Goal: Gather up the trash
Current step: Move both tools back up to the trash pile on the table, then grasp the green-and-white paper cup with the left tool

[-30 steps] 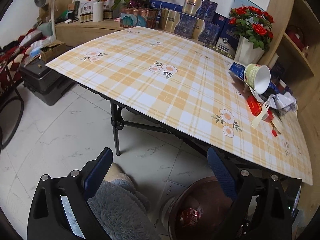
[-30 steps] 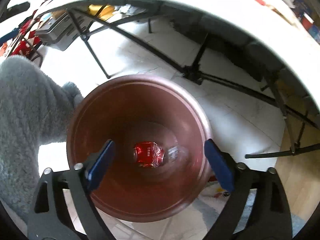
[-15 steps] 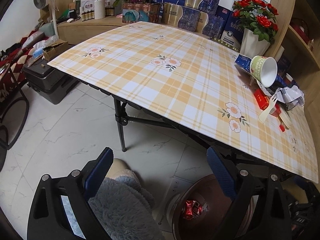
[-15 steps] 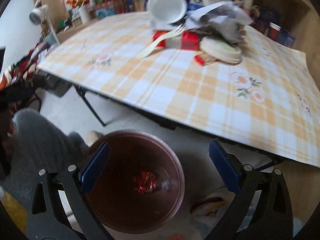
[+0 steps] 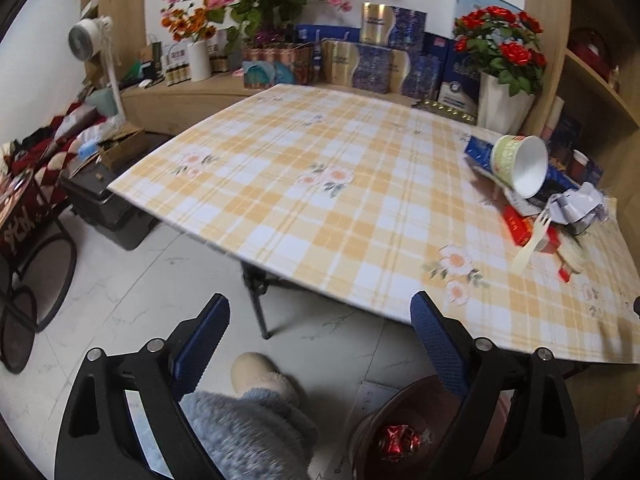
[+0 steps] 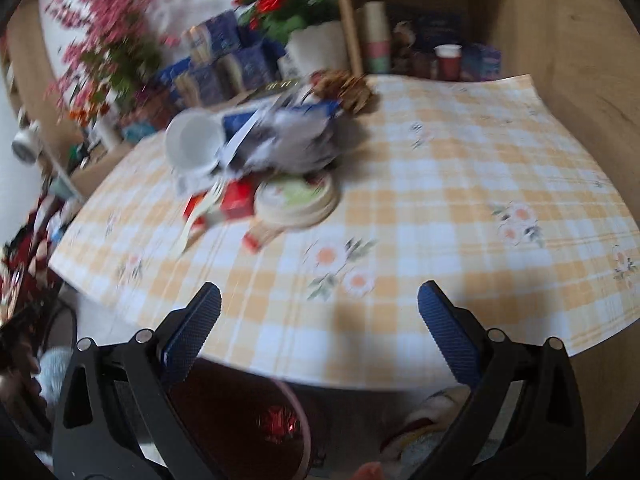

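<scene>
Both my left gripper (image 5: 320,332) and right gripper (image 6: 320,320) are spread, empty. Trash pile (image 6: 260,168) sits upper left on the tabletop (image 6: 440,208); crushed red can (image 5: 396,440) lies in the bin (image 5: 360,432), frame bottom.

A lived-in home room. A folding table (image 5: 320,184) wears a checked cloth, beside flower vases (image 5: 505,108), wooden shelves (image 5: 592,92) and a fan (image 5: 86,36).

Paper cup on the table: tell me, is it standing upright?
No, the paper cup lies tipped on its side atop the trash pile, open mouth facing outward.
</scene>
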